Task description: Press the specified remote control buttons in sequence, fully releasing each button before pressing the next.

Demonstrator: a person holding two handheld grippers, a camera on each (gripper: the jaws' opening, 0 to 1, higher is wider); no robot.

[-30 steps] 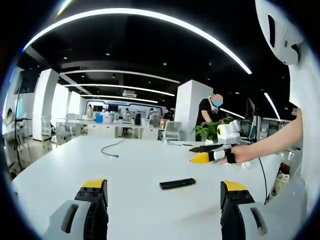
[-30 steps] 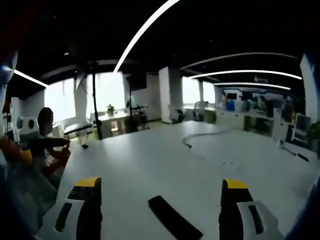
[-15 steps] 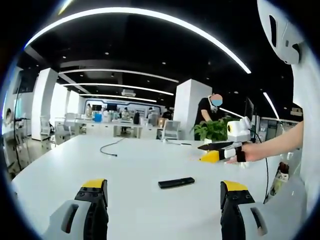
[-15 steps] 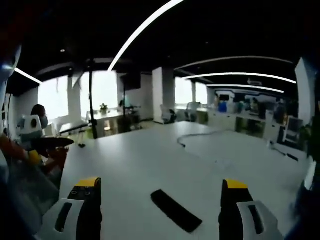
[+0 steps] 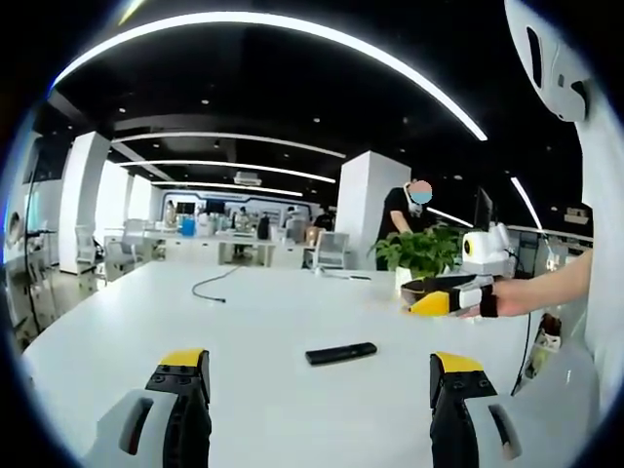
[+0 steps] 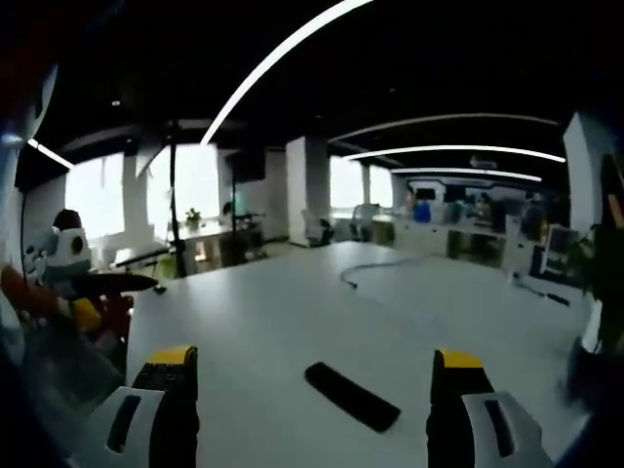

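Observation:
A black remote control lies flat on the white table, ahead of my left gripper, which is open with nothing between its yellow-tipped jaws. The right gripper comes in from the right, held by a hand above the table beyond the remote. In the right gripper view the same remote control lies between and just ahead of my right gripper, whose jaws stand wide apart and empty. The left gripper shows at the left, held up off the table.
A dark cable curls on the table's far part, also seen as the cable. A potted plant stands at the far right. A person stands behind the table. Desks and chairs fill the office background.
The right gripper has drawn back and to the right in the left gripper view, away from the remote. In the right gripper view the remote has slid further ahead and rightward as that camera moved.

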